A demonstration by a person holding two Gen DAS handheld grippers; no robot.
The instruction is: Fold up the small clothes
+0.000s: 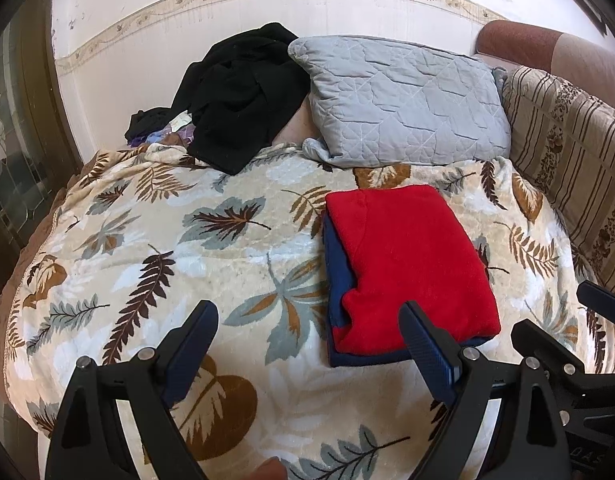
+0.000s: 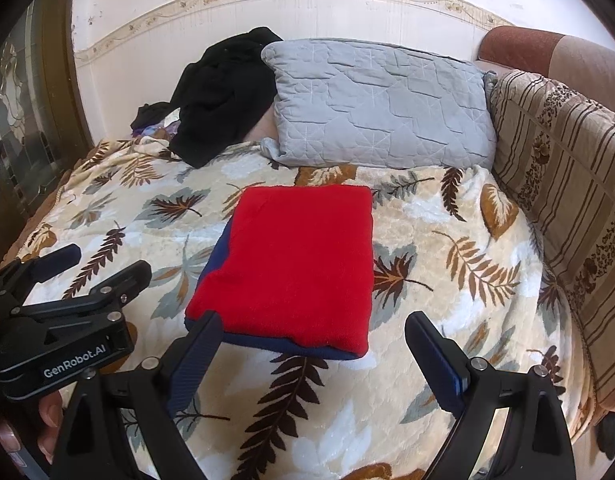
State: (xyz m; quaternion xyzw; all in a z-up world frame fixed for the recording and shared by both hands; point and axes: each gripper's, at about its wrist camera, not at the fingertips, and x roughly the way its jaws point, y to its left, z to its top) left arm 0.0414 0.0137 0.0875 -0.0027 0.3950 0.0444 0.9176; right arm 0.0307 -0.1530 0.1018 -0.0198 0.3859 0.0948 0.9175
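**Mia:** Where is the red sweater (image 2: 291,264)?

**Ben:** It lies folded flat on the leaf blanket (image 2: 447,264) on the bed. It sits in front of the gray pillow (image 2: 379,104), a little way from it. A blue part (image 2: 217,252) peeks out from under the red, on the left side and along the near edge. I can't tell if that is another piece of clothing or the same one.

**Mia:** What are the two tools doing?

**Ben:** The left hand-held gripper (image 1: 307,344) is spread wide and holds nothing. Its right finger is just at the near edge of the sweater. The right hand-held gripper (image 2: 315,348) is spread wide too, and empty. Its left finger is at the near left corner of the sweater.

**Mia:** So is the folding done?

**Ben:** I think this one looks done. But there is a black pile of clothes (image 2: 223,92) left of the pillow, by the wall. It is all crumpled up.

**Mia:** What could go wrong now?

**Ben:** A finger sits so near the sweater that a small bump could catch the edge and pull the fold open. The blanket is soft and fluffy, so the sweater could slide or get lumpy if pushed. And reaching over it for the black pile could drag it along.
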